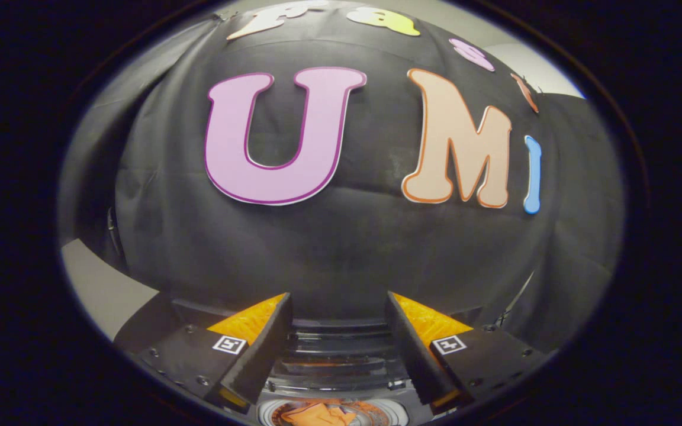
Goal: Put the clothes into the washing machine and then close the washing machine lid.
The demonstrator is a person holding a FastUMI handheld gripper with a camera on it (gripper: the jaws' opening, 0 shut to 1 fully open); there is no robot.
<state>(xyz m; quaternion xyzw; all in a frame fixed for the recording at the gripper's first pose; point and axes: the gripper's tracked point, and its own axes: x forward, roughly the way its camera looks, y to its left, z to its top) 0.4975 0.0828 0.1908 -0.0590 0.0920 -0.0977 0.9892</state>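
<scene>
1. I am holding the tool [337,322] with its fingers apart, gripping nothing.
2. Orange clothes [320,414] are lying in the washing machine [341,355] drum, below and between the fingers.
3. I judge loading done; next, reaching for the lid to close it.

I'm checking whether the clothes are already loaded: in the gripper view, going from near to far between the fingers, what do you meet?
Orange cloth in the round white drum opening → raised dark translucent washing machine lid, between the open hand-held gripper fingers → black cloth booth wall.
</scene>
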